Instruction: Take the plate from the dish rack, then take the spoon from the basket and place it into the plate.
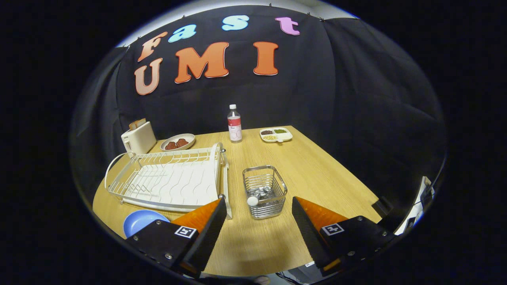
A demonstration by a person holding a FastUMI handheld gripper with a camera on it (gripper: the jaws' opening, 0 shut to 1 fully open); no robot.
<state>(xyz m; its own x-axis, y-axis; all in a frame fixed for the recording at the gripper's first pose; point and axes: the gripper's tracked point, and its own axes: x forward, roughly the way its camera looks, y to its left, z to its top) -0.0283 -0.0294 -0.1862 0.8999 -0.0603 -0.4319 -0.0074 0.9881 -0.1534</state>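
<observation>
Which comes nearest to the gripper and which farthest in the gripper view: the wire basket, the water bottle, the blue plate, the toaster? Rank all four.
The gripper is open.
1. Wire basket, just ahead, between the fingers.
2. Blue plate, beside the left finger; close to the basket's rank.
3. Toaster, beyond the dish rack.
4. Water bottle, at the far table edge.

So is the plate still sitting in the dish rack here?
No: the blue plate lies flat on the table in front of the white dish rack, beside the open claw.
</observation>
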